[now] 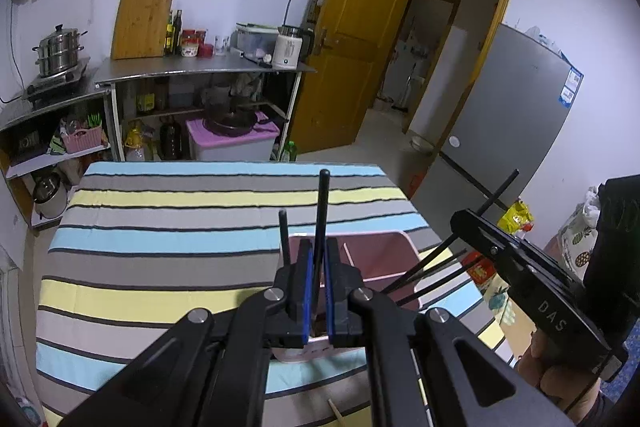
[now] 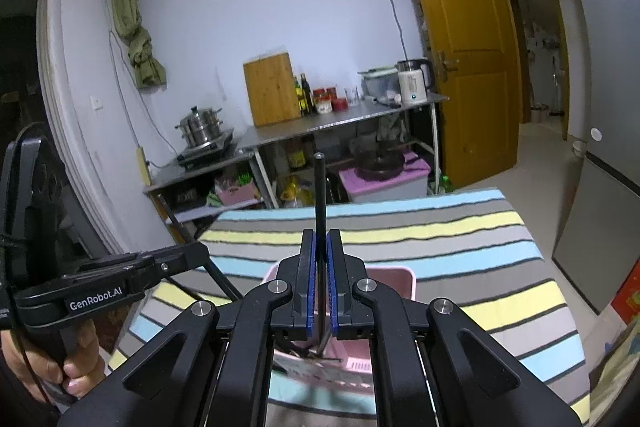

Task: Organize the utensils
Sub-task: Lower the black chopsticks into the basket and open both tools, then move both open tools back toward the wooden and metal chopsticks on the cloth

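My left gripper [image 1: 319, 247] is shut on a black chopstick [image 1: 322, 203] that stands nearly upright between the blue pads. A second black stick [image 1: 284, 235] rises just left of the finger; whether it is gripped is unclear. Below lies a pink basket [image 1: 384, 255] on the striped tablecloth [image 1: 180, 227]. My right gripper [image 2: 320, 239] is shut on a black chopstick [image 2: 319, 195], its lower end over the pink basket [image 2: 394, 281]. Each view shows the other gripper from the side: the right gripper [image 1: 464, 223] with its black sticks slanting toward the basket, and the left gripper [image 2: 196, 253].
A light wooden stick tip [image 1: 334, 413] lies at the cloth's near edge. Behind the table stand steel shelves [image 1: 200, 71] with pots, bottles and a cutting board. An open wooden door [image 1: 360, 39] and a grey fridge [image 1: 508, 115] are to the right. A hand [image 2: 60, 367] holds the left gripper's handle.
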`<act>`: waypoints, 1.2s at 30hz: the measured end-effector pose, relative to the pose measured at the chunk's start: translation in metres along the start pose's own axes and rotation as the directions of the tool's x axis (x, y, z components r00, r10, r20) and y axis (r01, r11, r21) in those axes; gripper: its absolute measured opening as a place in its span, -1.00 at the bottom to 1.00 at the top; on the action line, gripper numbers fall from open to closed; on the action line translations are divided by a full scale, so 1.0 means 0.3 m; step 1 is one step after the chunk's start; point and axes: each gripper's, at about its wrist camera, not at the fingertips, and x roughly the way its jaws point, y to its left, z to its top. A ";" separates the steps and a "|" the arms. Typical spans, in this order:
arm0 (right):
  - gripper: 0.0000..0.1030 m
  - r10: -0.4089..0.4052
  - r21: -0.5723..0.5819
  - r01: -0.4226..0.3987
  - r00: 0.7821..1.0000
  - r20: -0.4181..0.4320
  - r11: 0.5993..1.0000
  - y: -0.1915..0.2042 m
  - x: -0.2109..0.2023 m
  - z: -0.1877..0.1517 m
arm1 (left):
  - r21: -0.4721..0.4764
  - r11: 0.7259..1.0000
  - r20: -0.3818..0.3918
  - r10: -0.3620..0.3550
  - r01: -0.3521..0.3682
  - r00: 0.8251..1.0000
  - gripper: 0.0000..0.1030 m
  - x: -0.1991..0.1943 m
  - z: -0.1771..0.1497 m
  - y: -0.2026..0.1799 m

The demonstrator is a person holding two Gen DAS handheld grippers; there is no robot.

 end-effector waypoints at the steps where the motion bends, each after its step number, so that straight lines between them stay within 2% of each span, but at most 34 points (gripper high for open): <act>1: -0.90 -0.002 0.001 0.002 1.000 -0.005 1.000 -0.003 0.004 -0.003 | 0.001 1.000 -0.006 0.002 -0.002 1.000 -0.89 0.006 -0.003 -0.001; 6: -0.90 0.005 0.007 -0.004 1.000 -0.023 1.000 -0.017 0.008 -0.007 | 0.007 1.000 -0.033 0.006 -0.006 0.999 -0.89 0.027 -0.024 -0.010; 12: -0.85 0.003 -0.006 -0.003 1.000 -0.030 1.000 -0.016 -0.008 -0.008 | 0.019 1.000 -0.030 0.022 -0.022 0.999 -0.85 0.016 -0.028 -0.022; 17: -0.83 0.005 -0.009 -0.005 1.000 -0.021 1.000 -0.020 -0.030 -0.004 | 0.024 0.999 0.004 0.028 -0.028 1.000 -0.49 -0.025 -0.016 -0.023; 29: -0.80 0.004 0.002 -0.004 1.000 0.019 1.000 -0.047 -0.177 -0.043 | 0.008 0.999 0.081 0.042 -0.042 0.996 -0.45 -0.167 -0.059 -0.002; 36: -0.80 -0.001 0.034 0.001 1.000 -0.012 0.999 -0.079 -0.248 -0.144 | 0.003 0.998 0.058 0.055 -0.055 0.997 -0.45 -0.202 -0.165 0.005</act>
